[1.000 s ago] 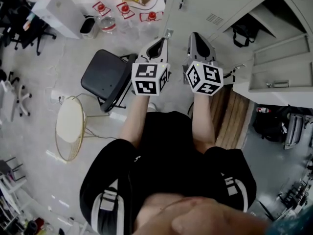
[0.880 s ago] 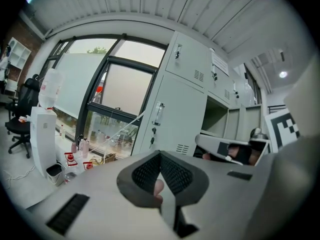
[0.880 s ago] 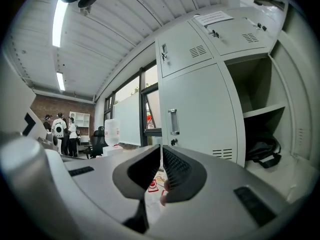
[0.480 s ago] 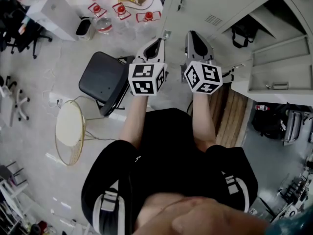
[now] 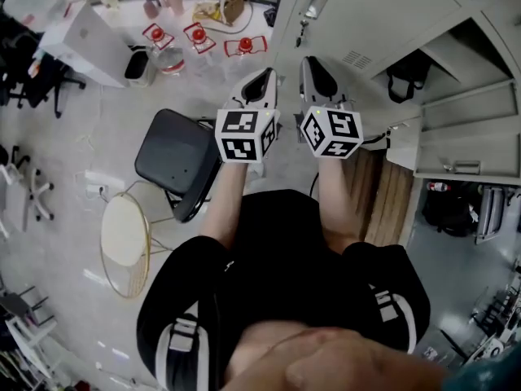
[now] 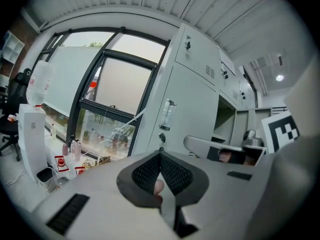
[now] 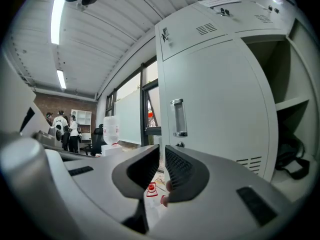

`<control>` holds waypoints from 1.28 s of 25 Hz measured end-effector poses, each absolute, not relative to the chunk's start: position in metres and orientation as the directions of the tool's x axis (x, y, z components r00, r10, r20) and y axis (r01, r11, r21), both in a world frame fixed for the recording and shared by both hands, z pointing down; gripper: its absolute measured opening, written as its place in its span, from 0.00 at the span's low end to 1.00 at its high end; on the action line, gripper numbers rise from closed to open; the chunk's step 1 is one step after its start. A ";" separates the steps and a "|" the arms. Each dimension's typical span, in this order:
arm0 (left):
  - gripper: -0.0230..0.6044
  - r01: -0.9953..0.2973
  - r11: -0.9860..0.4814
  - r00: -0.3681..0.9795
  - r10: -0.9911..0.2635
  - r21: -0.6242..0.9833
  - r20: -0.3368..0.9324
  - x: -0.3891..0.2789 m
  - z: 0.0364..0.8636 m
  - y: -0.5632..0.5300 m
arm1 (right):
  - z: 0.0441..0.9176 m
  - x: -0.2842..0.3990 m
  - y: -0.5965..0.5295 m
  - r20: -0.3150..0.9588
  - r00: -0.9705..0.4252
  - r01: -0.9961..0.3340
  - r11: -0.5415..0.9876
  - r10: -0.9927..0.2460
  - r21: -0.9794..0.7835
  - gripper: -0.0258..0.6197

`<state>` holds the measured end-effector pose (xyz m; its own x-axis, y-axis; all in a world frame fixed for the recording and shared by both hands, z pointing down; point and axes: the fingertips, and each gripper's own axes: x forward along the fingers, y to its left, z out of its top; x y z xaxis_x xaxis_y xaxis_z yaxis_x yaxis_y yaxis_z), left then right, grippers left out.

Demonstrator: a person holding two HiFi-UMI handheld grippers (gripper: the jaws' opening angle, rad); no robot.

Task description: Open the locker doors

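Top rt: locker door (image 5: pixel 378 8), part cropped

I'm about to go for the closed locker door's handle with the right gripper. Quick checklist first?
1. The closed locker door is ahead of the right gripper: ok.
2. Its handle is in view and unobstructed: ok.
3. Right jaws empty: ok. They have just been opening, with nothing between them.
4. Gap wide enough for the handle: probably not ok, it is only a narrow slit.
5. Handle reached: not ok, not yet touching.
6. The left gripper is free: ok, jaws together and empty.
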<state>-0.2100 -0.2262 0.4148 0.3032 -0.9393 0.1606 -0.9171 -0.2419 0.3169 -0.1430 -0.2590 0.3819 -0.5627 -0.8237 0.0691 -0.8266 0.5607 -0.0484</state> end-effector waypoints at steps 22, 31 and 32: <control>0.04 -0.917 -0.255 0.326 -0.922 0.307 0.207 -0.231 0.427 -0.296 | 0.407 -0.166 -0.336 0.147 -0.437 -0.877 0.457 -0.887 0.148 0.11; 0.04 -0.920 -0.255 0.326 -0.920 0.297 0.219 -0.239 0.428 -0.294 | 0.411 -0.164 -0.344 0.175 -0.349 -0.910 0.378 -0.920 0.170 0.11; 0.04 -0.922 -0.252 0.322 -0.921 0.295 0.220 -0.241 0.428 -0.294 | 0.412 -0.165 -0.345 0.176 -0.344 -0.913 0.373 -0.922 0.168 0.11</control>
